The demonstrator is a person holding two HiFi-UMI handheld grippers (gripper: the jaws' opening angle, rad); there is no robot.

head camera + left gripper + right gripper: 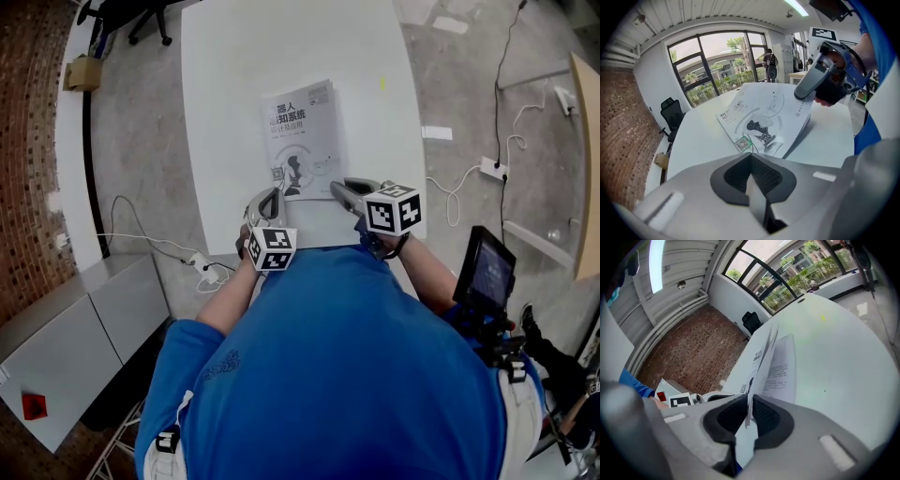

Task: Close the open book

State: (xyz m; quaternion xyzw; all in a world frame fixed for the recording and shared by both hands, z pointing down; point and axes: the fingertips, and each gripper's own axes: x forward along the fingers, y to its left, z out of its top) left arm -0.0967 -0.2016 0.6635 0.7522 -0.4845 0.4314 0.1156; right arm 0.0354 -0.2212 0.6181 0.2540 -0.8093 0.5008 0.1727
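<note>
A thin white book (300,141) with black print on its cover lies on the white table (234,75), near the front edge. My right gripper (336,187) is at the book's near right corner, shut on the cover. In the right gripper view the cover (761,357) runs edge-on between the pads of my right gripper (749,404), lifted off a printed page (783,371). The left gripper view shows the cover (759,117) tilted up on its right side under the right gripper (811,86). My left gripper (272,194) (751,157) is shut and empty just short of the book's near left corner.
The table's front edge is right under both grippers. On the floor are an office chair (122,14), a cardboard box (82,72), a power strip (492,169) with cables, and a grey cabinet (84,328). A dark device (483,272) hangs at the person's right side.
</note>
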